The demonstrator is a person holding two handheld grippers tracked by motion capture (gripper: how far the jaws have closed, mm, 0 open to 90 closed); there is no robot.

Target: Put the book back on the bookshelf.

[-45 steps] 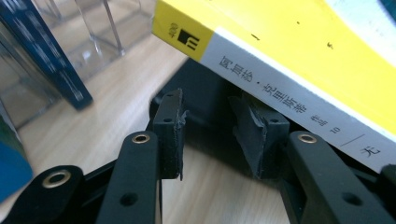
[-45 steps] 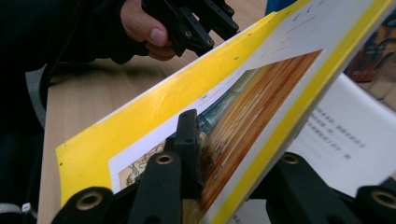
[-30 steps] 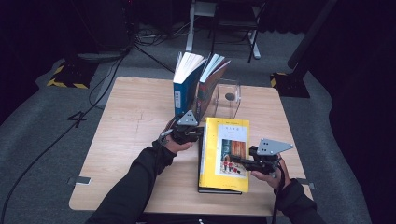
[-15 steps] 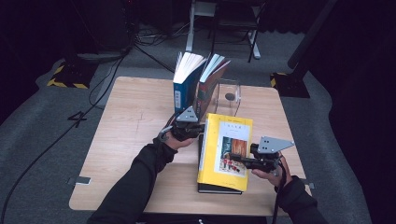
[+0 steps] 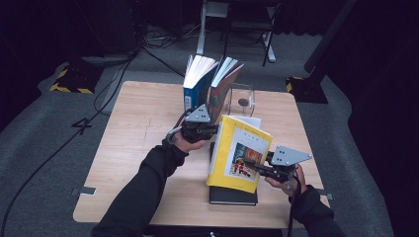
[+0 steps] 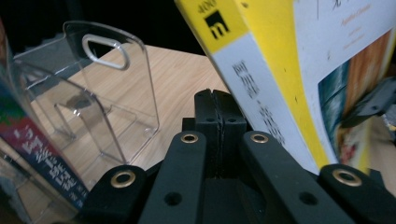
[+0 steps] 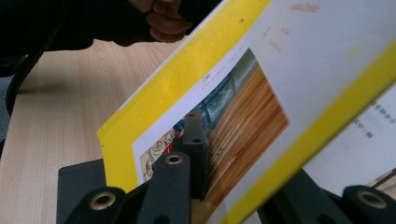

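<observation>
Right gripper point(image 5: 258, 164) clamped yellow book point(image 5: 240, 154) by cover edge, tilting it up off black book point(image 5: 232, 196) beneath. Left gripper point(image 5: 213, 129) pinched shut, empty, beside spine, likely steadying lift toward clear bookend point(image 6: 109, 91).

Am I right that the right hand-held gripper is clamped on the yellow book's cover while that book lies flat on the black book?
Not quite. The right hand-held gripper is clamped on the yellow book, but the book does not lie flat: the high view shows it tilted up, its spine side raised, with only its lower edge down by the black book.
</observation>
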